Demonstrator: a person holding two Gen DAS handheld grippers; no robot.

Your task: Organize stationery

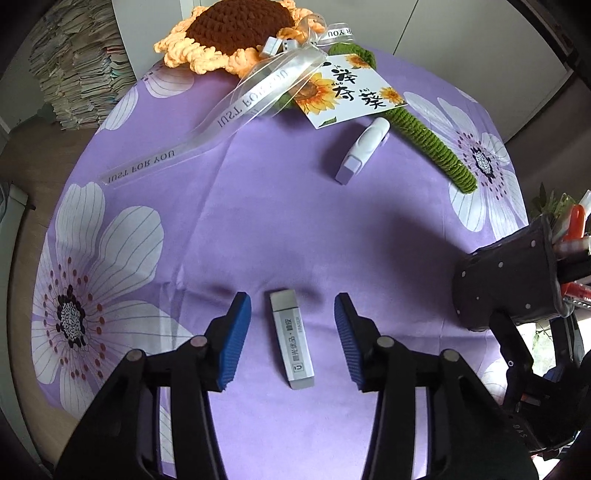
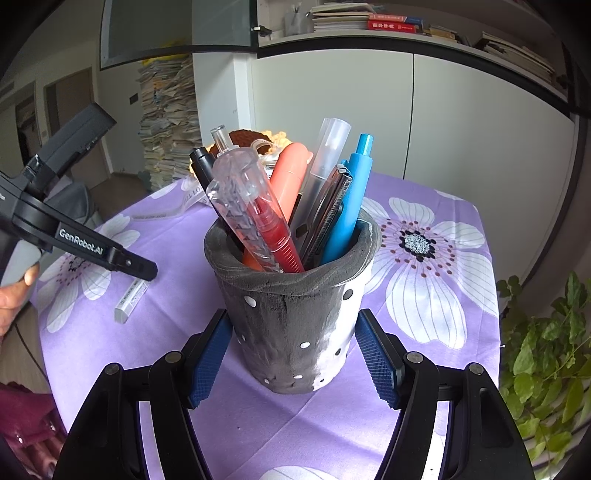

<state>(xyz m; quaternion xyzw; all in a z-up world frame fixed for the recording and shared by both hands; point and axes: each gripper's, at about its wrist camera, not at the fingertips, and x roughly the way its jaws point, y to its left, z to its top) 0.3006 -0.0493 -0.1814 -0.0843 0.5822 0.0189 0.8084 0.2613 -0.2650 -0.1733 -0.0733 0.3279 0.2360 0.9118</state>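
left gripper [image 1: 291, 339]: jaws apart, pointing steeply down, one blue pad on each side of the eraser [image 1: 291, 338]. Nothing pinched yet, there's a clear gap both sides.
eraser: lying flat on the purple flowered tablecloth [image 1: 229, 221], long axis running roughly along my fingers, so I'd be closing across its narrow width. Good.
right gripper [image 2: 291, 354]: clamped around the lower part of the grey dotted pen cup [image 2: 291, 321], pads against its sides as far as I can tell. I'm using it to steady the cup.
pen cup: already crammed with pens, so free room looks tight.
how I'd do it: drop until the pads bracket the eraser's middle, keep it centred, squeeze gently.
watch out: the cloth could bunch under the tips.
also loose: a white-and-lilac correction tape [image 1: 364, 149], near the crochet sunflower [image 1: 236, 33].
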